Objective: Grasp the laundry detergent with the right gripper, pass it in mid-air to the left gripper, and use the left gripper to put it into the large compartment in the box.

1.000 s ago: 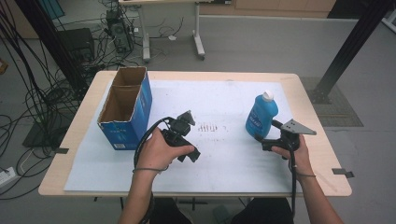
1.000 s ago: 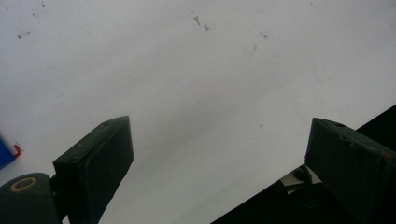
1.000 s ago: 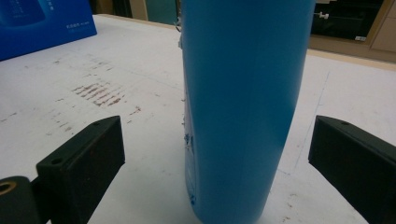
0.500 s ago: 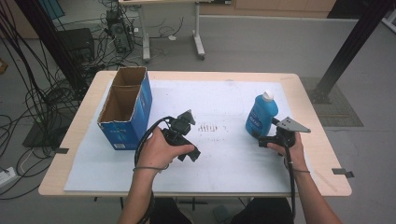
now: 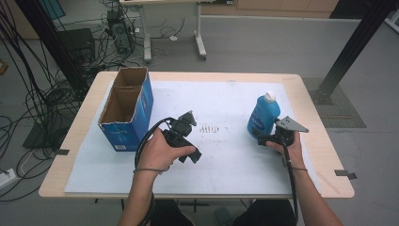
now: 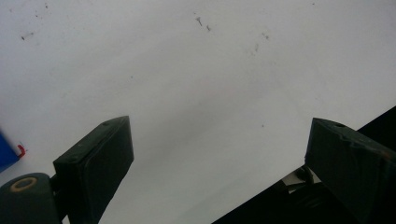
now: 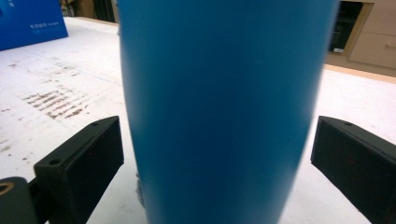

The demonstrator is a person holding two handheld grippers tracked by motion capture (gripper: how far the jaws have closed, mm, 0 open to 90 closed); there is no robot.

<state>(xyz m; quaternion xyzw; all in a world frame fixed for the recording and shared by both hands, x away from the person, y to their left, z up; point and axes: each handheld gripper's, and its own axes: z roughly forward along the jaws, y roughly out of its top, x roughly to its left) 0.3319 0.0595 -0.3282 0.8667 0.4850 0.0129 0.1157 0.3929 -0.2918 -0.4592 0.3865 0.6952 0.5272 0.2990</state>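
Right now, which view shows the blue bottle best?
The high view: the whole blue bottle stands upright with its white cap, beside the right claw. The right gripper view gives just a close stretch of its body between open jaws that don't touch it. The left gripper view looks at the white table cover.

No text is legible anywhere. The box carries a small white label low on its blue side in the high view, and faint white print lines show on it in the right gripper view, both too small/blurred to read. The bottle shows no readable label.
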